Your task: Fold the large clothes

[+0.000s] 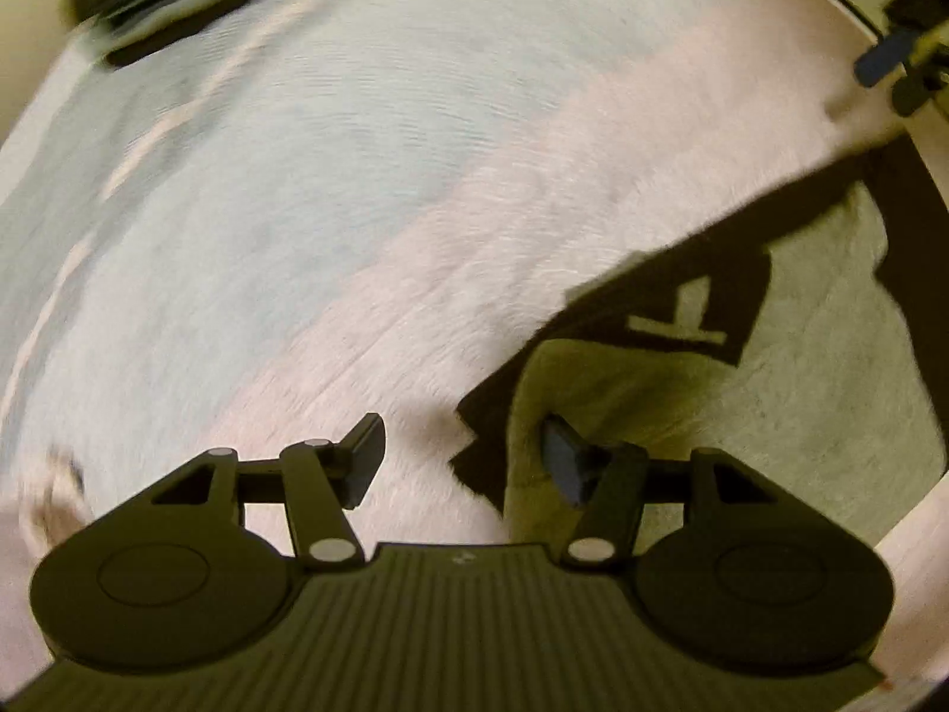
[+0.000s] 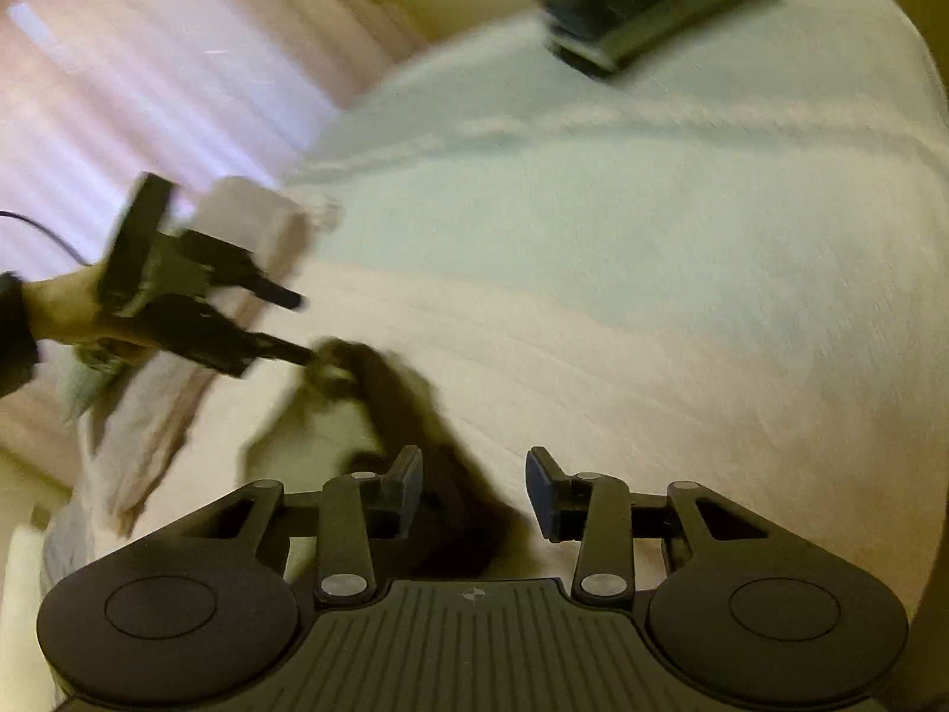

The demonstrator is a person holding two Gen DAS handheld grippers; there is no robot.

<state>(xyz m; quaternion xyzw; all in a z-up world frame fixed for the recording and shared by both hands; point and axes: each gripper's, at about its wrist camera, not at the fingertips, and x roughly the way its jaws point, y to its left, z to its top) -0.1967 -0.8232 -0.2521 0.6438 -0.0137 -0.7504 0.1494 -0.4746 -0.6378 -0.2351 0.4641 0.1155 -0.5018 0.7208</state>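
A large bed (image 1: 332, 190) covered in pale, whitish bedding is being shown in both wrist views, with heavy motion blur over most of it. In the left wrist view, the left tongs (image 1: 462, 460) are being held pointing steeply down over the bed, their jaws standing apart with nothing between them; the pads are pressing on nothing. Just beyond the right-hand finger, a garment (image 1: 741, 391) of pale greenish-grey cloth with dark trim and a dark patch bearing a light mark is being seen lying spread on the bed, toward the lower right of that view; its dark edge is running diagonally across the bedding. Whether the finger is touching the cloth cannot be told. In the right wrist view, the right tongs (image 2: 474, 492) are being held over the bed with jaws likewise apart and empty; a dark fold of the garment (image 2: 415, 409) is lying on the bedding just ahead of and below the left-hand finger. Further left in that view, the other tongs are being seen, gripped by a hand (image 2: 65, 308) in a dark sleeve, their tips close to the garment's bunched dark edge. A dark stack (image 2: 646, 0), too blurred to be identified, is resting at the bed's far end. Striped pinkish curtains (image 2: 148, 59) are showing behind.
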